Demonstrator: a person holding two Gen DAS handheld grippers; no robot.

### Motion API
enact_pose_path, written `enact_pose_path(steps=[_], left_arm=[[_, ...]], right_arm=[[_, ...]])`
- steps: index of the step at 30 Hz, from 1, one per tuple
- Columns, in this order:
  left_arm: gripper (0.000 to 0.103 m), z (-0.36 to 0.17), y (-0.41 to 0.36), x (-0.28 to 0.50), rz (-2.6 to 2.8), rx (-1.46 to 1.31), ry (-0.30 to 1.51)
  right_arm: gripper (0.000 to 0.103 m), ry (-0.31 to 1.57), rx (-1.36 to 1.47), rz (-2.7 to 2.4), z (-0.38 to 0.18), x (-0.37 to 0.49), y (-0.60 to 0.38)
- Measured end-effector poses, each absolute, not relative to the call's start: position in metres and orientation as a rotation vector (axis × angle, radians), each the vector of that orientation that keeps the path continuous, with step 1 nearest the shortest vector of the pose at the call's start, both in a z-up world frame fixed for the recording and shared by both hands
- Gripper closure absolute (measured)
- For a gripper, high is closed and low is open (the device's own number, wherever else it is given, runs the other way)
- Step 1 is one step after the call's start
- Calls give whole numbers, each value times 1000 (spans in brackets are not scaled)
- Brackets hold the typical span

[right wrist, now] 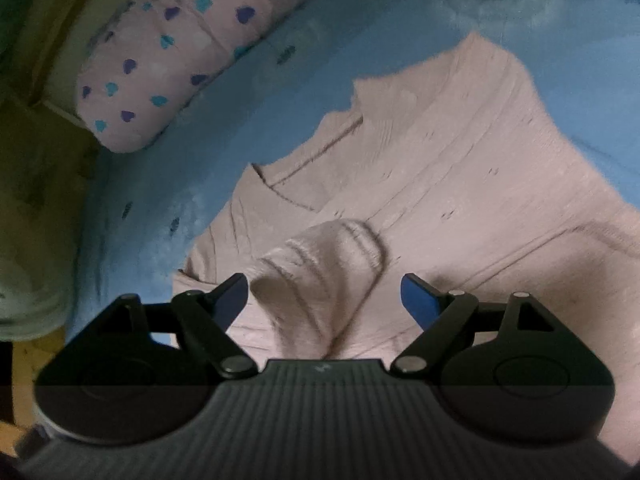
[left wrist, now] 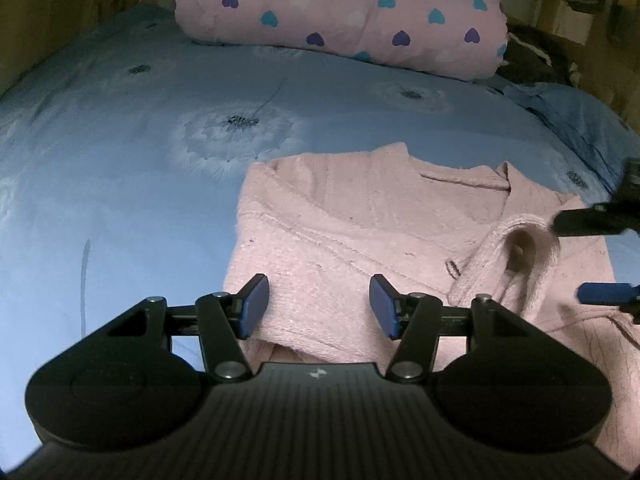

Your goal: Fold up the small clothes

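Item: pink knit sweater [left wrist: 340, 236], small, partly folded, lying flat on the blue bedsheet [left wrist: 120, 168]. In the left wrist view it is sitting from 12 to 3 o'clock of the left gripper [left wrist: 319, 306]; its near hem is passing under and between that gripper's blue pads [left wrist: 256, 304]. Long axis: running roughly from the near hem at 6 o'clock to the neckline at 12 to 1 o'clock.

Sleeve [left wrist: 504, 264]: ribbed cuff looping across the body of the sweater, lying at about 2 o'clock from the left gripper. In the right wrist view the same sleeve [right wrist: 320, 276] is rising straight ahead at 12 o'clock between the right gripper's [right wrist: 325, 300] fingers. The right hand appears much the nearer to it.

Left gripper: jaws standing about half apart, straddling the hem edge; pads not visibly pressing the cloth, nothing held.

Right gripper: jaws spread wide, the sleeve bunching between them but clear of both pads; nothing gripped. Its fingers are also showing at the 3 o'clock edge of the left view.

Materials: sweater, soft fuzzy knit with raised seam ridges and a ribbed cuff, limp and likely to sag when lifted. Sheet, smooth blue cotton printed with white dandelion heads. Quilt [left wrist: 340, 12], pink, padded, printed with hearts, rolled at 12 o'clock, well apart from the sweater.
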State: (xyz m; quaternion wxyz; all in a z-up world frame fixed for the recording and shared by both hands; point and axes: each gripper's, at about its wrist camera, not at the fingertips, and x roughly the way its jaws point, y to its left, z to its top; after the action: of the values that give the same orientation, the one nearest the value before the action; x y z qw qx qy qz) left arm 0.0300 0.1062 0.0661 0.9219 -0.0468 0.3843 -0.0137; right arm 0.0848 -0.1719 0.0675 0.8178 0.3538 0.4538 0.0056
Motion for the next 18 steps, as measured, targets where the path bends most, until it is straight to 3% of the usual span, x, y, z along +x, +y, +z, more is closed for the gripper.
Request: enact_pose_path(steps=[6,12,13,14,15,16,17,18], left_arm=[[41,68,114,30,-26,-131,787],[41,70,120,30,-17,-163,779],[41,70,120,30,-17,-165,778],[41,70,121,30,-17,-167,778],[41,70,121,29,-17,-168,777],[41,70,121,29,-17,-168,776],[41,70,121,29,-16,-168,774],[41,70,121,28,-16,-170,770]], right_arm=[[18,1080,919,-16,50,110,-164],[19,1152,900,-30,43,119,-158],[26,1153,894,-22,42,119,-157],[43,1151,881,-8,43,118,-155],[53,1149,866,12,44,118,-153],[74,1148,846,35,45,118,-151],[83,1146,821,57,47,119,-149],[83,1141,786,77,51,119,-146]])
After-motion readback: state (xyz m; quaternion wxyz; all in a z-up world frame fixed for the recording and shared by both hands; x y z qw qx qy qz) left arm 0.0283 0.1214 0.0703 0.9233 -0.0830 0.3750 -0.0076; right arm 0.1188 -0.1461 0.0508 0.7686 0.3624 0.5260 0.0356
